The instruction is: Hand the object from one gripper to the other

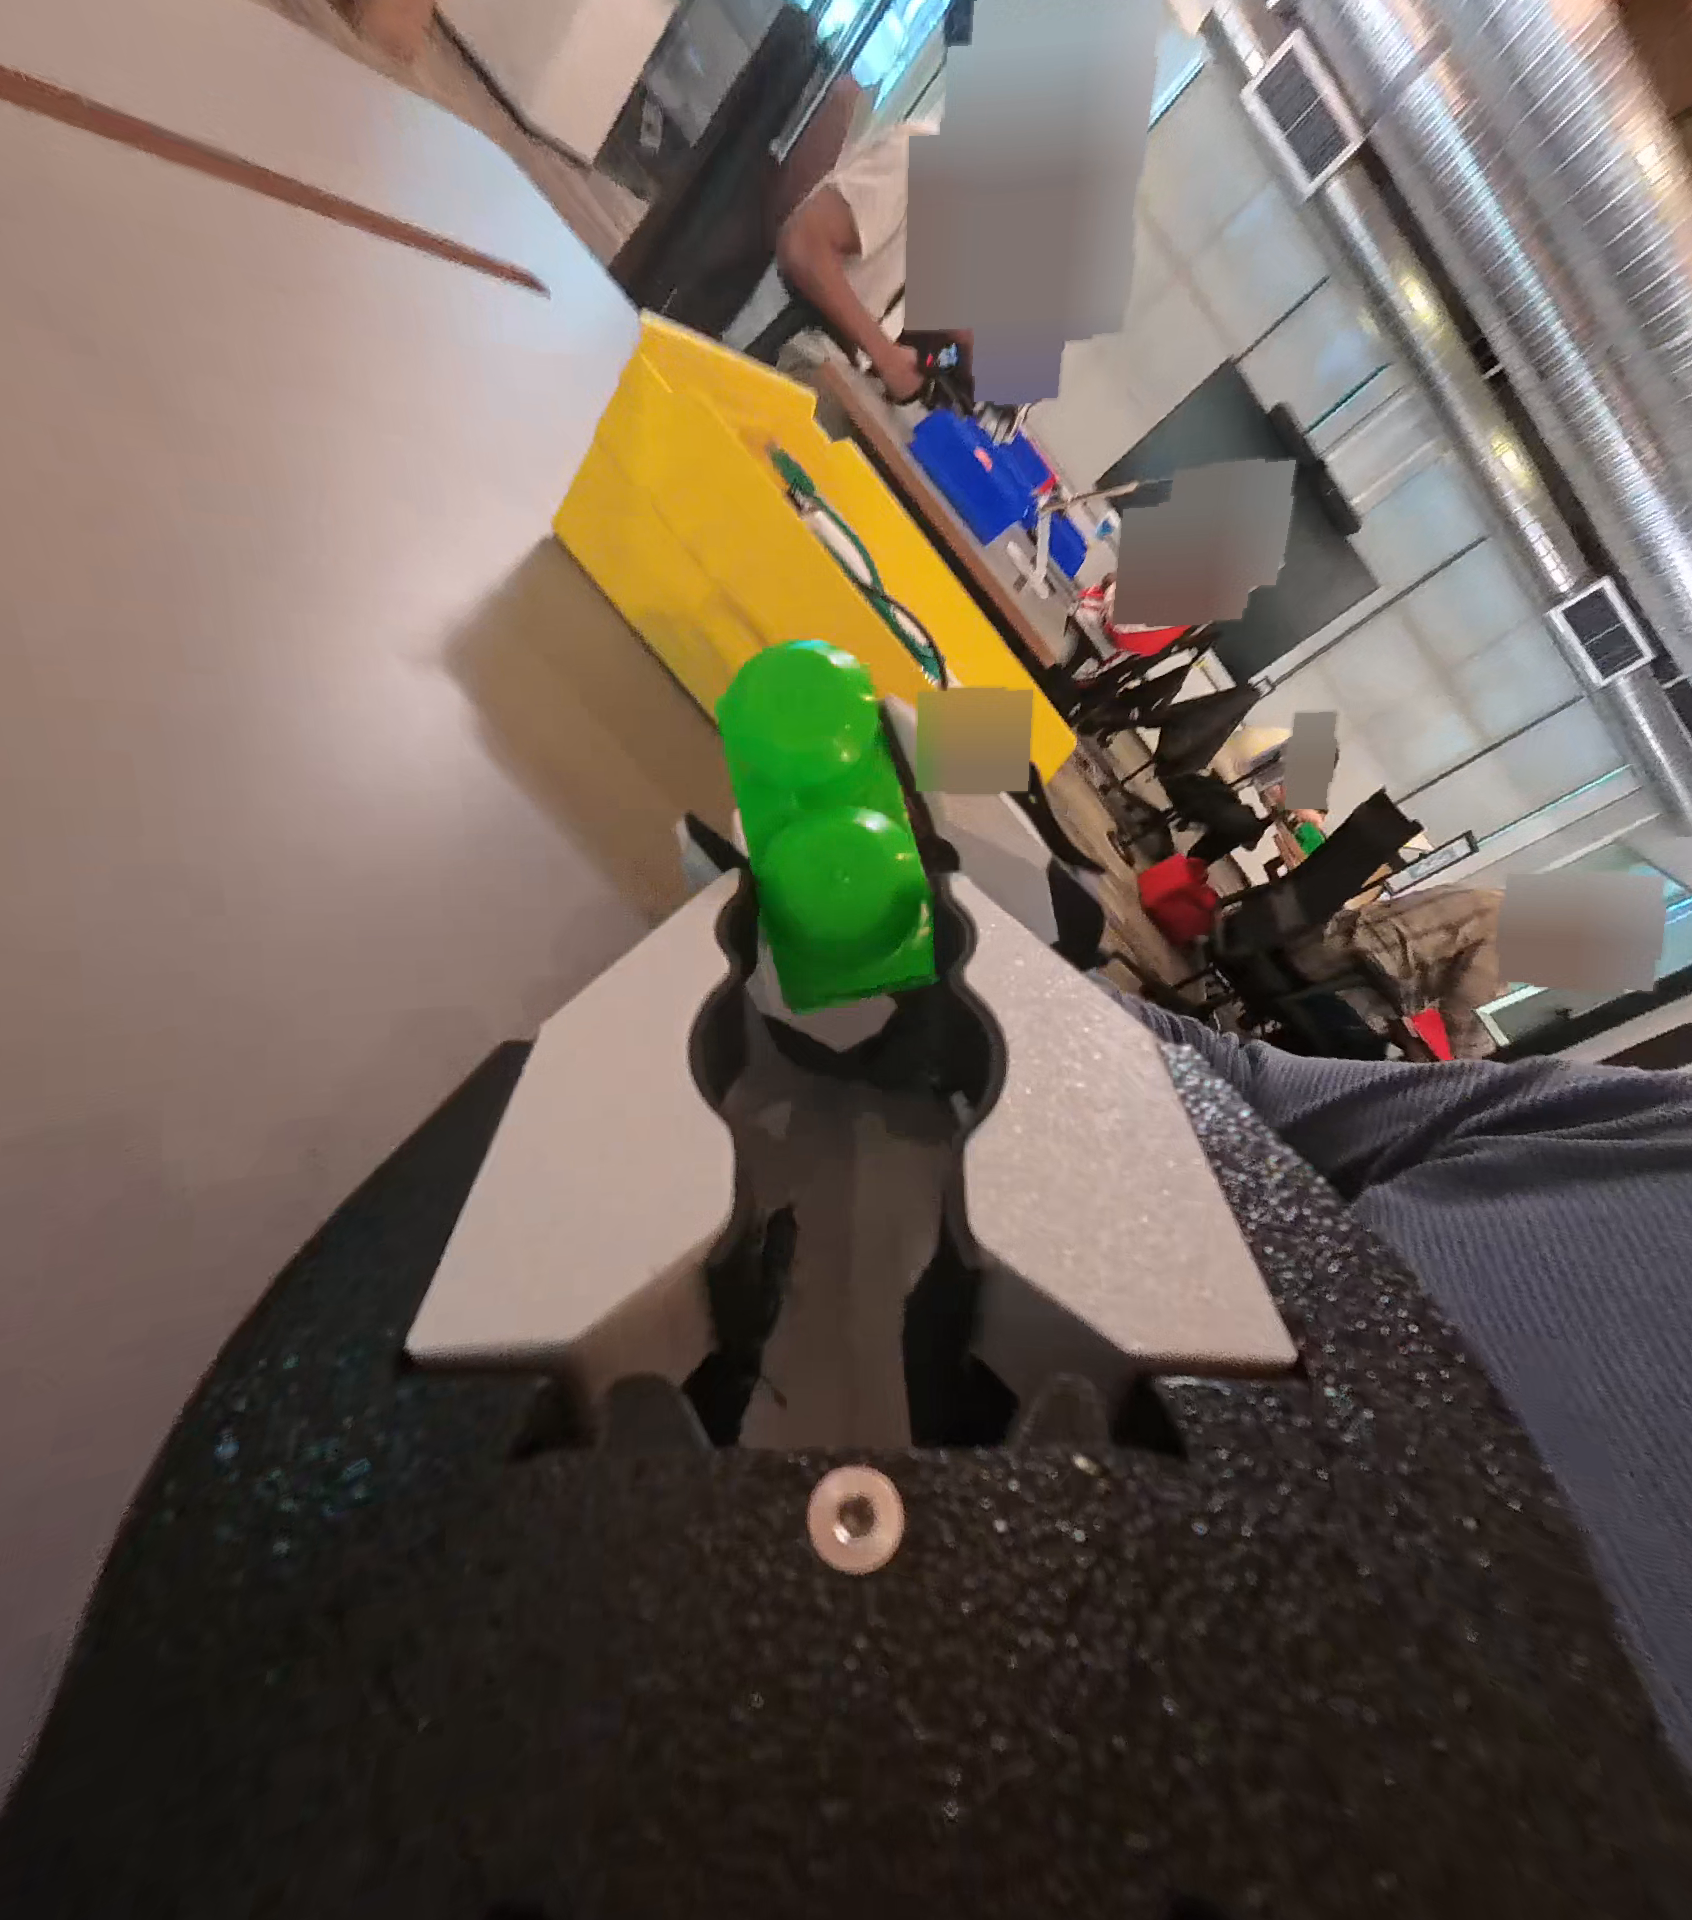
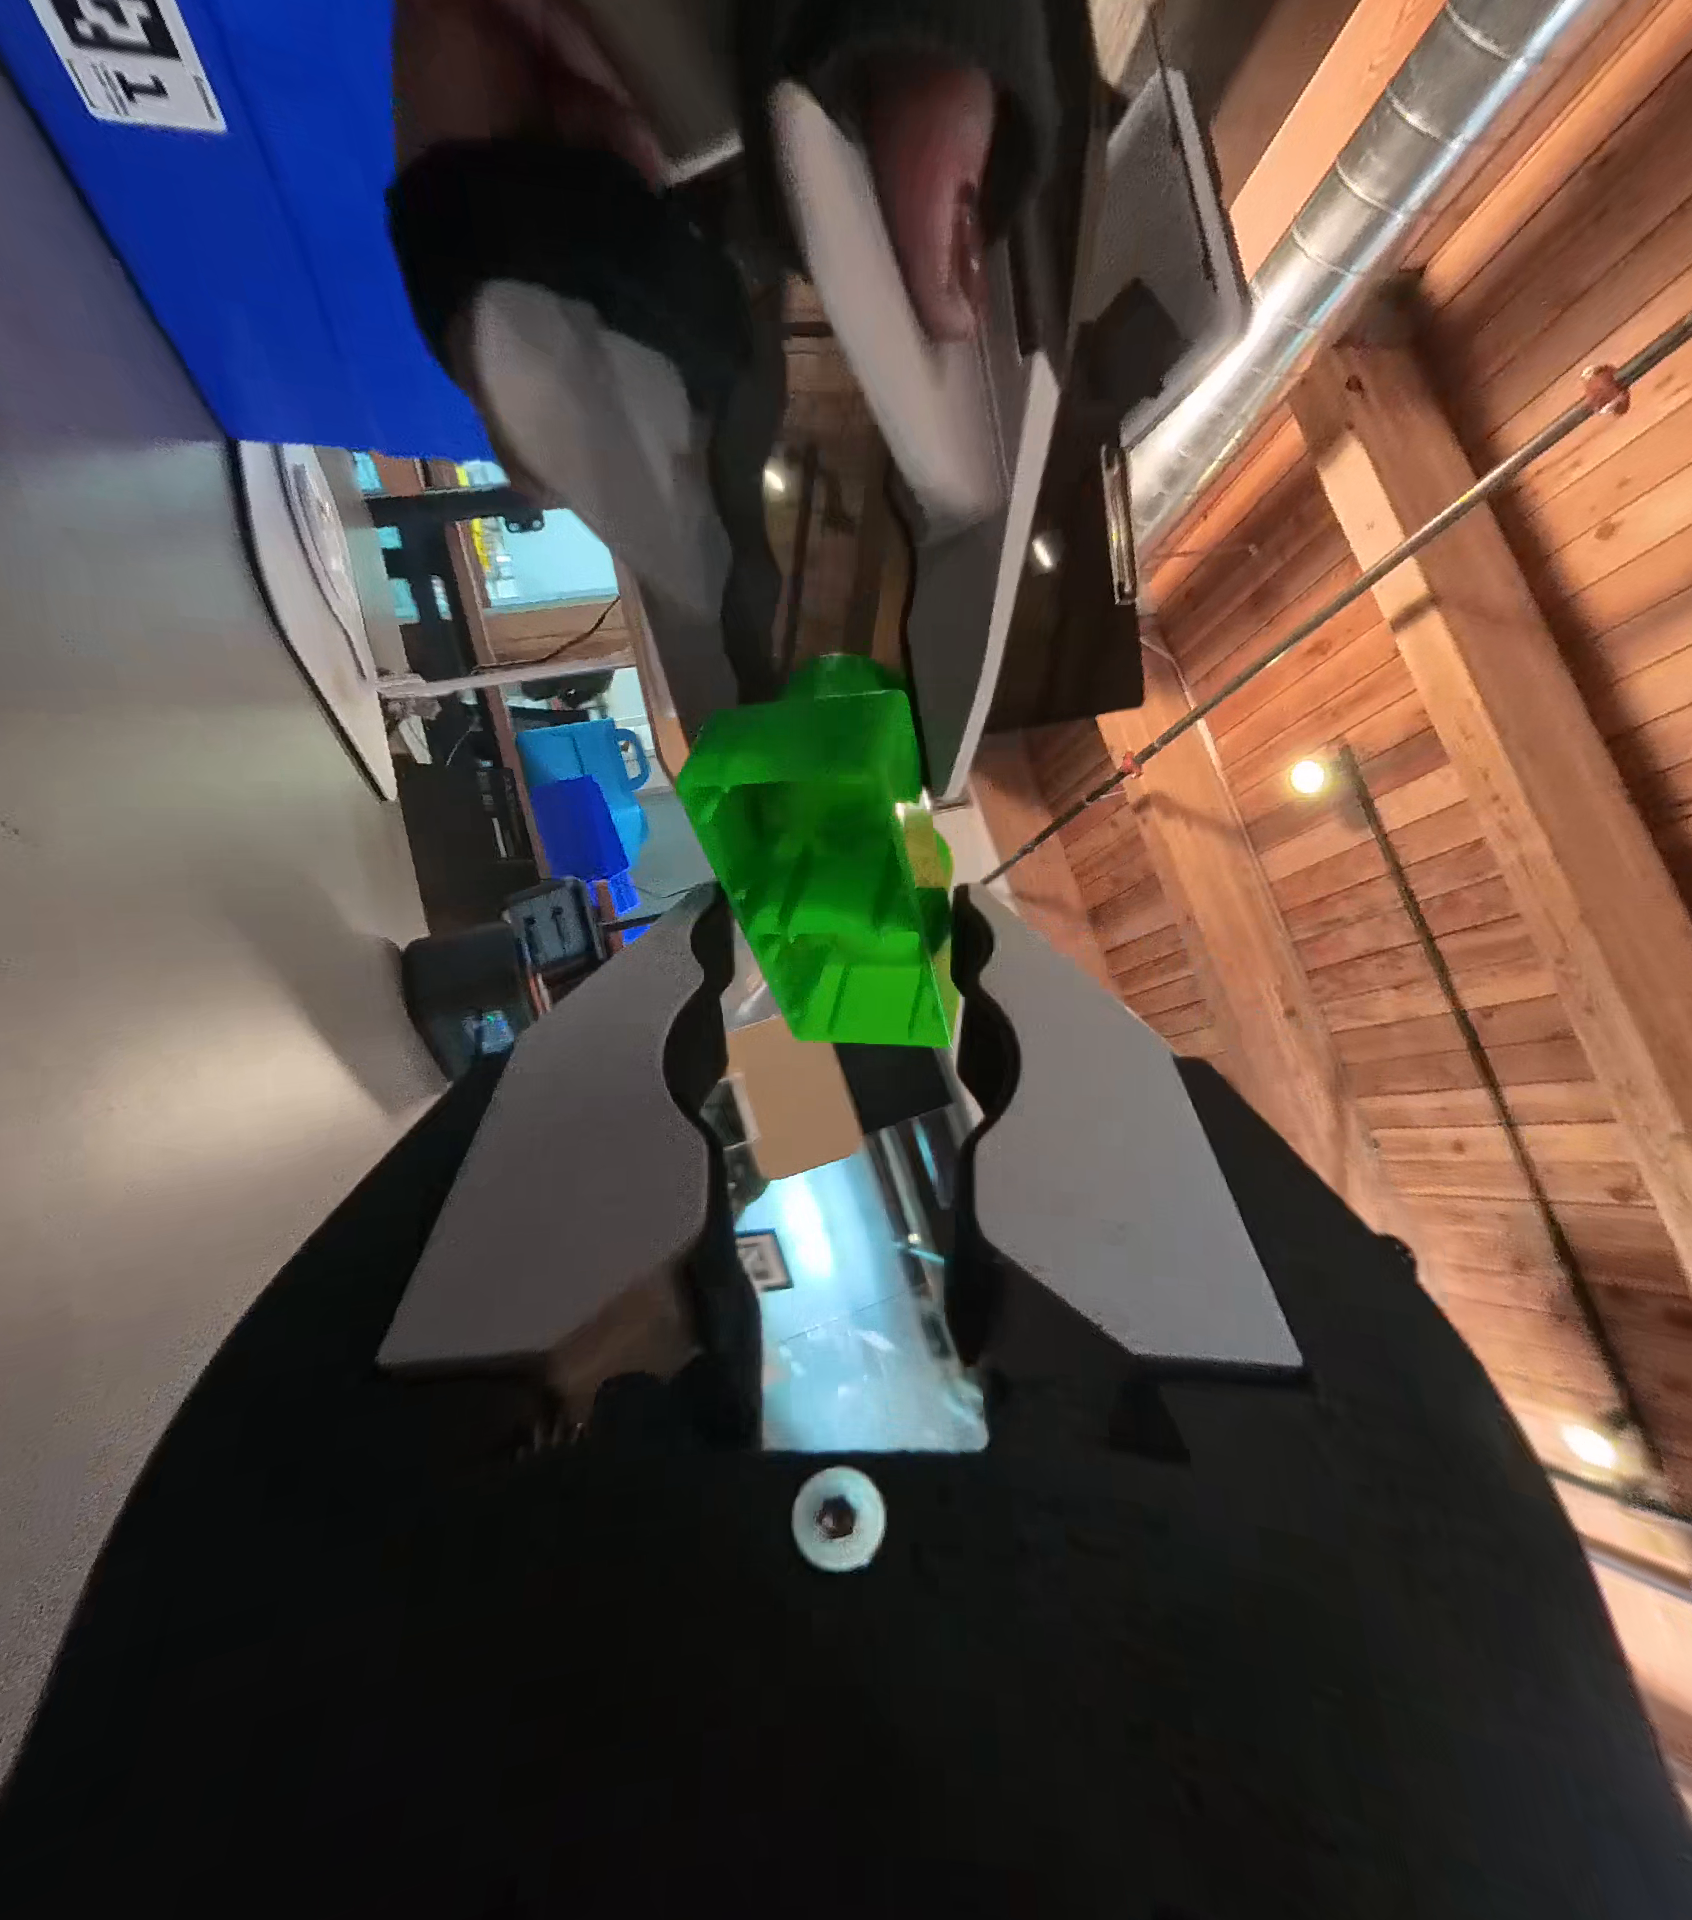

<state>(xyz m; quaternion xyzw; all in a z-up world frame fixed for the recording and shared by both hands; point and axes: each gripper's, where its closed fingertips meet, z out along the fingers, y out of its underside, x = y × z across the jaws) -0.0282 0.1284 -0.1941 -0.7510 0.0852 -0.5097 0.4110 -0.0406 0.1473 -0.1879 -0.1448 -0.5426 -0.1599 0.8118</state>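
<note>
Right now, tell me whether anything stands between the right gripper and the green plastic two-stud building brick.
Nothing visible does. The green plastic two-stud building brick sits between the fingertips of the right gripper, hollow underside towards its camera. The left gripper flanks the brick's other end.

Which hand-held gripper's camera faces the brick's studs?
The left hand-held gripper: its view shows the green brick's two round studs. The right hand-held gripper's view shows only the hollow underside.
</note>
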